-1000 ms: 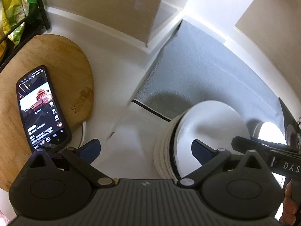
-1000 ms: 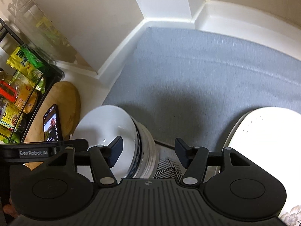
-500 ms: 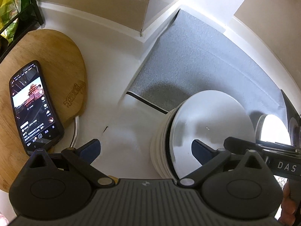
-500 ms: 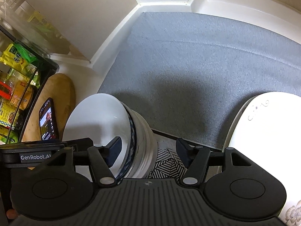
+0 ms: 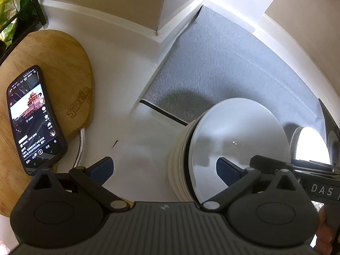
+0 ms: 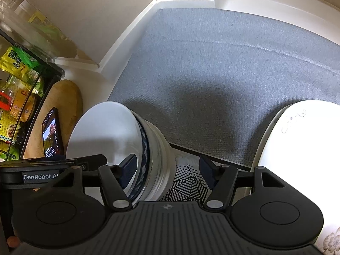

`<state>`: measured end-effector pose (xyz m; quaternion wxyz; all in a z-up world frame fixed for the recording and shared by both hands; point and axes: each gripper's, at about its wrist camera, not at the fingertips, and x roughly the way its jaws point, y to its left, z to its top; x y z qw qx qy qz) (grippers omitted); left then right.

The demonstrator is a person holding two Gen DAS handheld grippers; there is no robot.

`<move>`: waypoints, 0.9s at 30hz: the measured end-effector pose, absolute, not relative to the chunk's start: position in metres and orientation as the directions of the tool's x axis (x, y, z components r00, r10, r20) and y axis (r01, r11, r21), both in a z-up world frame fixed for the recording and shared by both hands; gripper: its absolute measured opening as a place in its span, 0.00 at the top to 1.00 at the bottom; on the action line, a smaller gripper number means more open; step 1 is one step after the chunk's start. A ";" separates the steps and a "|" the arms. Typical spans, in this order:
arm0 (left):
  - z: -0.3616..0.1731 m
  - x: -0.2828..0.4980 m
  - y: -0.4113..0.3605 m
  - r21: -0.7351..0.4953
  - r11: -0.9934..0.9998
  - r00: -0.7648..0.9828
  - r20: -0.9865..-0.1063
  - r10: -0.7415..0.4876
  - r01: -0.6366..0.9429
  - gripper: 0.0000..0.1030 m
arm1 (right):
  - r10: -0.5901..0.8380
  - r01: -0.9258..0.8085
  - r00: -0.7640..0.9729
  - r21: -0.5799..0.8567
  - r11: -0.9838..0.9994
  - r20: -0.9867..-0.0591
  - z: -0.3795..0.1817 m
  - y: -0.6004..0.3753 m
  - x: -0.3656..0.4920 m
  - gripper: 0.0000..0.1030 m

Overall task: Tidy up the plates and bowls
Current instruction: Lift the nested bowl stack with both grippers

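Note:
A stack of white bowls (image 5: pixel 233 136) stands at the near edge of a grey mat (image 5: pixel 229 63); the top bowl has a dark blue patterned band outside. It also shows in the right wrist view (image 6: pixel 110 127). My left gripper (image 5: pixel 163 167) is open, its jaws straddling the stack's left rim, one finger inside the top bowl. My right gripper (image 6: pixel 167 167) is open, its jaws straddling the stack's right rim. A white plate (image 6: pixel 297 140) lies on the mat to the right, seen small in the left wrist view (image 5: pixel 310 144).
A wooden cutting board (image 5: pixel 57 85) with a lit phone (image 5: pixel 31 116) on it lies to the left. A black wire rack (image 6: pixel 19 97) with snack packets stands beyond it. White walls and a corner pillar (image 5: pixel 170 10) bound the back. A striped patterned mat (image 6: pixel 187 184) lies under the stack.
Both grippers have come lower and closer around the bowl stack, which now looks larger in both views. The jaws stay open.

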<state>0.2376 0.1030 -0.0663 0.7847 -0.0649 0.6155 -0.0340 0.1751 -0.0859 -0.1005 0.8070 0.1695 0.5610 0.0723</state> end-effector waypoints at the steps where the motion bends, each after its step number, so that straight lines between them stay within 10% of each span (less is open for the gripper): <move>1: -0.068 0.238 0.103 -0.144 0.989 0.237 -0.962 -0.134 -0.026 0.00 | 0.308 0.072 0.357 0.355 0.932 -0.882 -0.101 -0.086 0.176 0.35; 27: -0.086 0.248 0.113 -0.203 0.975 0.223 -0.958 -0.180 -0.088 0.00 | 0.317 0.068 0.315 0.354 0.933 -0.895 -0.115 -0.084 0.191 0.31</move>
